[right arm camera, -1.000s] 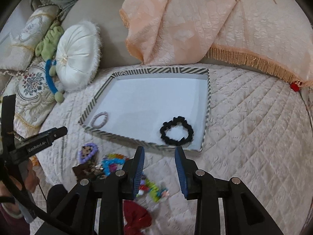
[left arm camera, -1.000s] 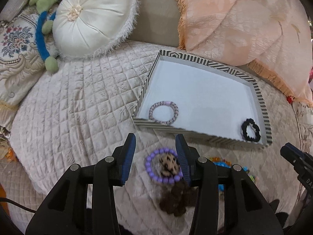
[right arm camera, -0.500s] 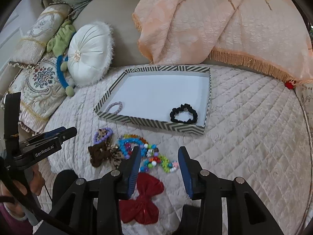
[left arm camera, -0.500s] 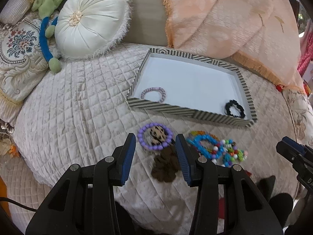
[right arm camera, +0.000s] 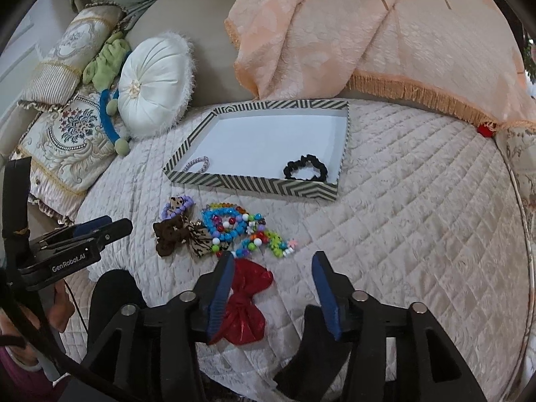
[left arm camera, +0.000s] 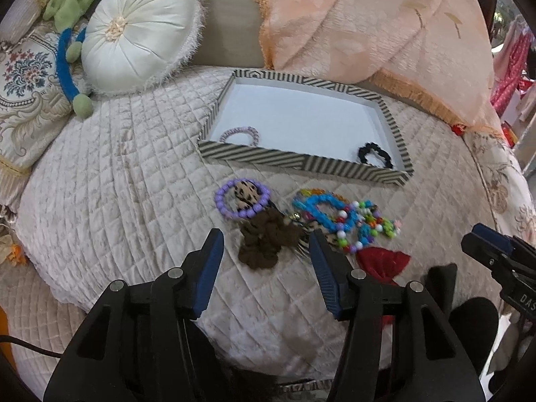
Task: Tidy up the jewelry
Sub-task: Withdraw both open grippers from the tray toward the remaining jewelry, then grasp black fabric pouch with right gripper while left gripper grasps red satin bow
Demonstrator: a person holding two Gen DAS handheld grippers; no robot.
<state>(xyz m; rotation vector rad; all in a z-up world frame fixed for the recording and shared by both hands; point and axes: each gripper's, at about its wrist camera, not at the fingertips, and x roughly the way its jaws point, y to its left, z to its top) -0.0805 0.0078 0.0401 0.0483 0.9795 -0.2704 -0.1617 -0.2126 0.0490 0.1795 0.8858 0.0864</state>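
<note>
A striped tray [left arm camera: 301, 162] [right arm camera: 254, 182] on the quilted bed holds a lilac hair tie [left arm camera: 240, 133] [right arm camera: 197, 164] and a black scrunchie [left arm camera: 374, 154] [right arm camera: 305, 168]. In front of it lie a purple bead bracelet [left arm camera: 242, 198] [right arm camera: 177, 205] around a leopard piece, a brown scrunchie [left arm camera: 264, 243] [right arm camera: 169, 234], colourful bead bracelets [left arm camera: 345, 221] [right arm camera: 241, 231] and a red bow [left arm camera: 383, 261] [right arm camera: 246, 305]. My left gripper [left arm camera: 264, 254] is open and empty, just short of the brown scrunchie. My right gripper [right arm camera: 272, 273] is open and empty, above the red bow's right side.
A white round cushion [left arm camera: 140, 30] [right arm camera: 155, 83], a green and blue plush [left arm camera: 72, 53] and embroidered pillows [right arm camera: 67, 134] lie at the back left. A peach fringed blanket [left arm camera: 368, 23] [right arm camera: 385, 33] lies behind the tray. The bed edge runs close below both grippers.
Both grippers have pulled back from the tray, towards the bed's front edge, so the loose pile now lies ahead of them. Both jaws have opened wider.
</note>
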